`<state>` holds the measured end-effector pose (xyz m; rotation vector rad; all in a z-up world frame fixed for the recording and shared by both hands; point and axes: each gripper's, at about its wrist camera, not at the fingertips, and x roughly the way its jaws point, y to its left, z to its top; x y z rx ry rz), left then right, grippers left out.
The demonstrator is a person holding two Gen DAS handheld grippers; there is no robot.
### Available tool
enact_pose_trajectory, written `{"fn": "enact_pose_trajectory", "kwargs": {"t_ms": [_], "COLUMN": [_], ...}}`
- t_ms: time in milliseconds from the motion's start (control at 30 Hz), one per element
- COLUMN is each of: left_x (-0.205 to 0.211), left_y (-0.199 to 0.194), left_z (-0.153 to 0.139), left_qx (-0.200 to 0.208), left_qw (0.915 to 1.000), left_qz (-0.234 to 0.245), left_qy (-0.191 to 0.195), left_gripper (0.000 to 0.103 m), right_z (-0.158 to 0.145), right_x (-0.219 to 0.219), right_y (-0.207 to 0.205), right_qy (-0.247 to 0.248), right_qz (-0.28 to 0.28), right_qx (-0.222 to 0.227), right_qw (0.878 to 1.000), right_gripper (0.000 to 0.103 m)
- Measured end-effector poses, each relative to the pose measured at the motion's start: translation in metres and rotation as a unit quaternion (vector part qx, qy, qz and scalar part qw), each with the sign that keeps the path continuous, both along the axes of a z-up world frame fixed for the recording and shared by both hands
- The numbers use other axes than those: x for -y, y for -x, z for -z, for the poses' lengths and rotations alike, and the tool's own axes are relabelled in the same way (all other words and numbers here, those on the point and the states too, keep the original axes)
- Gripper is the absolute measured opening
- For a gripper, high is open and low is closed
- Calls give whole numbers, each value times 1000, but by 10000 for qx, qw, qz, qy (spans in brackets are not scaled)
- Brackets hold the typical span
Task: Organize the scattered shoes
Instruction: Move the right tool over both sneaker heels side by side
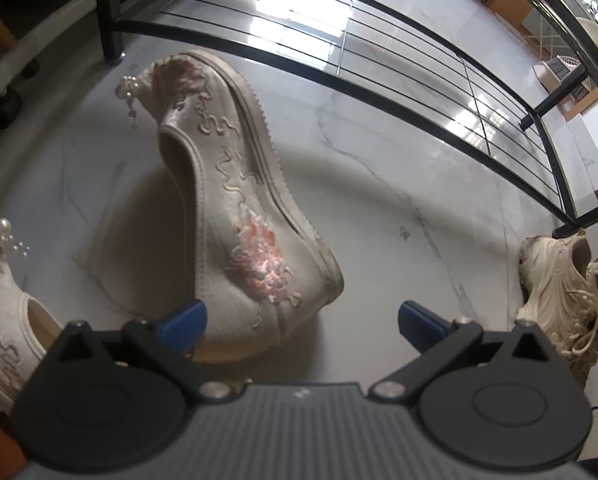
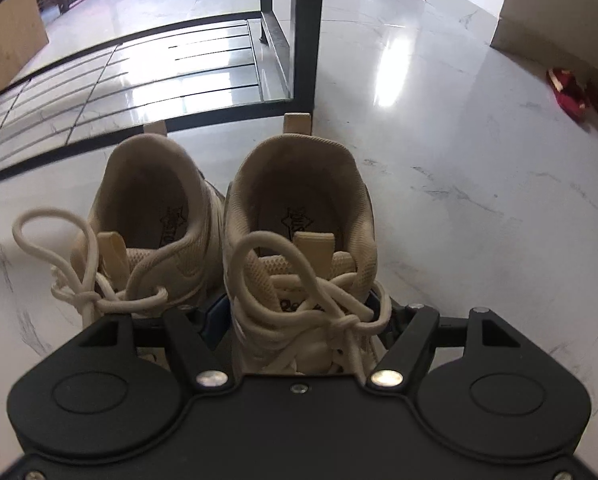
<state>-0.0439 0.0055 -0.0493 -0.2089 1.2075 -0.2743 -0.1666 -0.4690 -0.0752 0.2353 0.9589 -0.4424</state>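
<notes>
the right claw (image 2: 299, 316) has its jaws on both sides of the right sneaker (image 2: 299, 216), and looks to be holding it, by the rack (image 2: 219, 116). loose laces (image 2: 299, 304) could catch or slip. the left claw (image 1: 303, 320) is wide, empty, near the tipped slipper (image 1: 235, 216); a bump could push it away.

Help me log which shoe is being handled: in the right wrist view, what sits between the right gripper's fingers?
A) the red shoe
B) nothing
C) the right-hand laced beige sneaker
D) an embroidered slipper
C: the right gripper straddles the right-hand beige sneaker, blue fingers flanking its laced front.
</notes>
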Motion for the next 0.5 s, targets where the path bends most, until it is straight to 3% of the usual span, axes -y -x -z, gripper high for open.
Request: {"fn": "enact_pose_trajectory", "kwargs": {"t_ms": [500], "left_x": [-4], "left_y": [-2], "left_z": [-8], "left_qx": [71], "left_qw": [9998], "left_qz": [-87], "left_qy": [192], "left_gripper": [102], "right_z": [-3], "right_x": [-84], "right_y": [-32], "right_qy": [52], "right_qz": [-842], "right_qx": [-14], "right_qw": [9964], "right_gripper": [71]}}
